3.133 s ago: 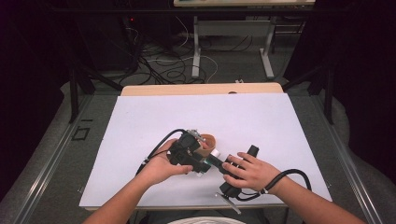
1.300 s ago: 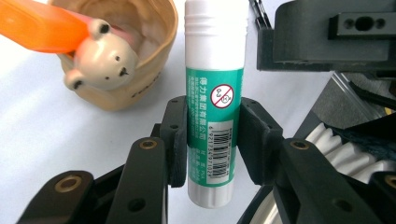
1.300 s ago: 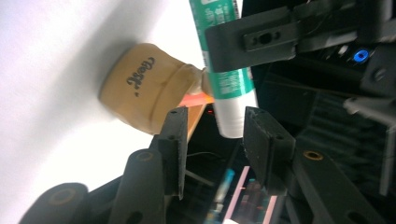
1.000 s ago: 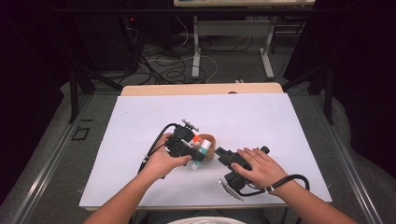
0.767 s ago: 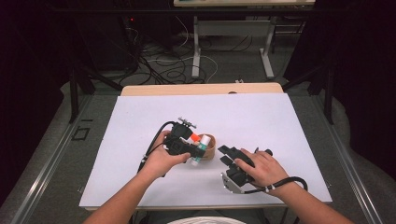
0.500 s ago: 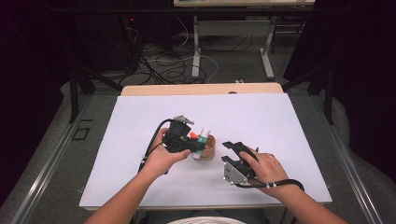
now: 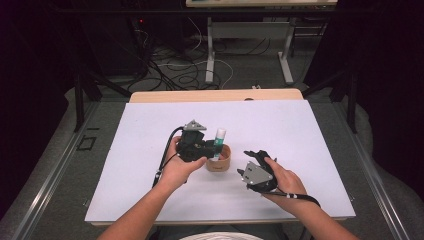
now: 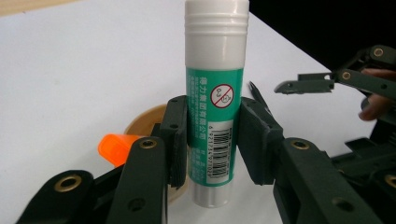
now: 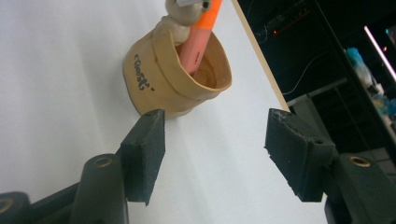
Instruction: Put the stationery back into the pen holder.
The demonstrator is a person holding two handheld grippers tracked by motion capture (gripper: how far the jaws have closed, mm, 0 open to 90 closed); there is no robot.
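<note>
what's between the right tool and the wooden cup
Nothing: in the high view only bare white table separates the open right tool from the wooden cup.

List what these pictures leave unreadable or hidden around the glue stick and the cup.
- Glue stick: its top is cut off by the upper edge of the left gripper view.
- Orange marker: its lower end sits hidden inside the cup in the right gripper view.
- Cup lettering: too blurred to read there.
</note>
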